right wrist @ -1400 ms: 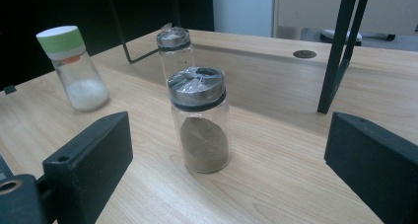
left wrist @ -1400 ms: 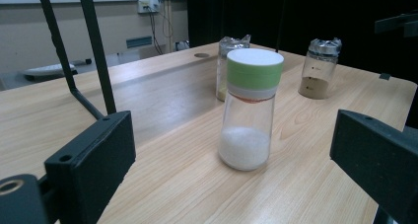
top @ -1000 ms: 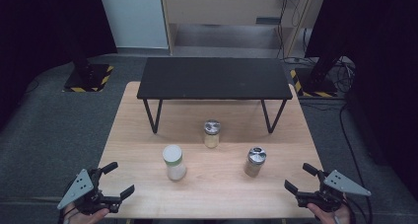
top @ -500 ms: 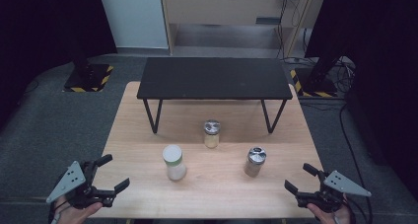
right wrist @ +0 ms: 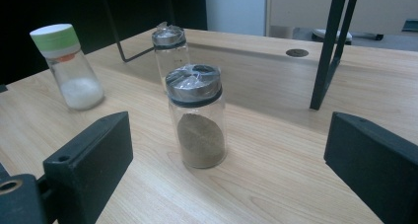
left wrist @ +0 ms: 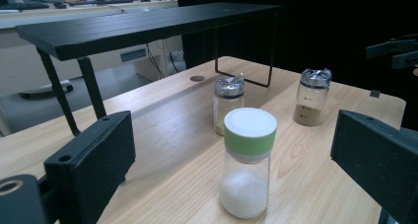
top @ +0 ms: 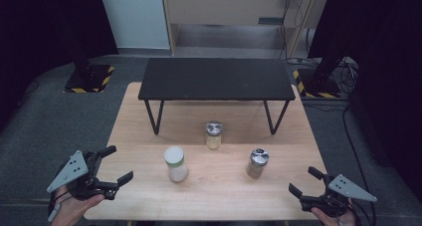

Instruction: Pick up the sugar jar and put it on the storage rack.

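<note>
- Left gripper (top: 113,165): jaws spread wide, nothing between them. Since a second ago it has drawn back toward the table's near-left corner and now sits partly off the edge; half a second ago it was at much the same spot.
- Right gripper (top: 304,181): jaws likewise fully apart and empty, unmoved at the near-right corner.
- Clear glass jar with a white lid and green band (top: 175,163), holding white granules: upright on the light wooden table (top: 134,121), front left of centre, framed between the left gripper's jaws in the left gripper view (left wrist: 246,162) but well apart from them.
- Clear glass jar with a metal cap and brown powder (top: 257,163): upright, front right, lined up with the right gripper.
- Second metal-capped glass jar (top: 214,135): behind both, near the black low shelf (top: 217,79).
- Judgement: the left retreat looks like re-aiming; no grasp has begun, and each gripper appears set for the jar ahead of it.
</note>
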